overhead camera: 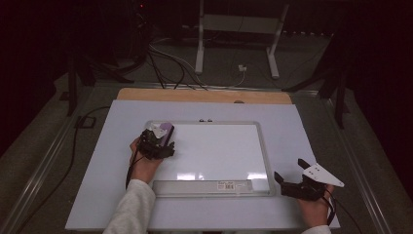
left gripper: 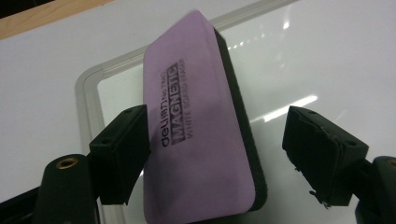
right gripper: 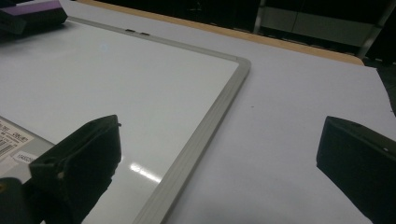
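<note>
Evidently the eraser (left gripper: 201, 126) lies at the whiteboard's (overhead camera: 260, 146) far left corner, between the left gripper's (left gripper: 215, 158) jaws; one pad touches its side, the other stands off, so no grip yet; the right gripper (overhead camera: 291, 178) rests released on the desk (overhead camera: 302, 126), clear of the wiping.

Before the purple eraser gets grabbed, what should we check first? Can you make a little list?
1. Eraser lies between the left hand-held gripper jaws: ok.
2. Both jaws touch the eraser: not ok; there is a gap at the right jaw.
3. Eraser sits on the whiteboard, at its far left corner: ok.
4. Board surface free of marks: ok, nothing written shows.
5. Right hand-held gripper out of the way: ok, it waits open beside the board's near right corner.
</note>
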Demonstrator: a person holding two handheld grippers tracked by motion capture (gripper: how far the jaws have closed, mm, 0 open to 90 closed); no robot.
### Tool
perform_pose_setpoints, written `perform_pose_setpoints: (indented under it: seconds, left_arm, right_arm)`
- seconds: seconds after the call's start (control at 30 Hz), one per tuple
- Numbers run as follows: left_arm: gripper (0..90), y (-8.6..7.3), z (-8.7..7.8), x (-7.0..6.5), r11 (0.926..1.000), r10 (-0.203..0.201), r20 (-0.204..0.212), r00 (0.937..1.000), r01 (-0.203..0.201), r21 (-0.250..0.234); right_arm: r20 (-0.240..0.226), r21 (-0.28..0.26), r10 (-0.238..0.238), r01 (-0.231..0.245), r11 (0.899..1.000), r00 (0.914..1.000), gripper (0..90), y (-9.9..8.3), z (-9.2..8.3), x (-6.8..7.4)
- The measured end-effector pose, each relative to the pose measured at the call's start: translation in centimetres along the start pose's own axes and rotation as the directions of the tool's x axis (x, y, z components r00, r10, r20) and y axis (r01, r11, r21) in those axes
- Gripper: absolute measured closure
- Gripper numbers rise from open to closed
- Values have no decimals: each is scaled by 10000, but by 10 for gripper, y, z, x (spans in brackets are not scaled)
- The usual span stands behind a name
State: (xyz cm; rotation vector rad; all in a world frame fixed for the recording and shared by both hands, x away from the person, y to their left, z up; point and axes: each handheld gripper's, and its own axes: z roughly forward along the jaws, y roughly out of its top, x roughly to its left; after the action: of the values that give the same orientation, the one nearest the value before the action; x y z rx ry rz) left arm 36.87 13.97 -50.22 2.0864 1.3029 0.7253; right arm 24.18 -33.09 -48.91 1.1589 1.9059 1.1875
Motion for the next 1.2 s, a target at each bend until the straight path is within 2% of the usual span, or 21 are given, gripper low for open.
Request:
perform_pose_setpoints:
  seconds: [0.1, 0.2, 0.43, 0.67, 0.83, 0.97, 1.2]
  left_arm:
    - [284, -1, 1, 2, 9999, -44, -35, 10000, 44, 151]
    - [362, -3, 0, 2, 10000, -53, -256, 9997, 52, -29]
    - [531, -3, -4, 5, 9999, -117, -569, 9983, 114, -70]
    - [613, -3, -5, 8, 9995, -308, -759, 9966, 305, -50]
    - [635, -2, -6, 8, 9992, -394, -892, 9952, 384, -132]
    - [639, -1, -10, 11, 9973, -682, -941, 9932, 653, -338]
    - [639, -1, -11, 18, 9902, -1387, -1223, 9827, 1356, -338]
  right_arm:
    - [3, -1, -21, 21, 10000, 10000, 0, 0, 0, 0]
    - [-2, 0, 17, -17, 10000, 10000, 0, 0, 0, 0]
    - [1, -7, 6, -6, 10000, 10000, 0, 0, 0, 0]
    - [0, -16, 7, -7, 10000, 10000, 0, 0, 0, 0]
    - [-4, -21, 10, -10, 10000, 10000, 0, 0, 0, 0]
    - [-4, -27, 13, -13, 10000, 10000, 0, 0, 0, 0]
    - [-9, -11, 14, -14, 10000, 10000, 0, 0, 0, 0]
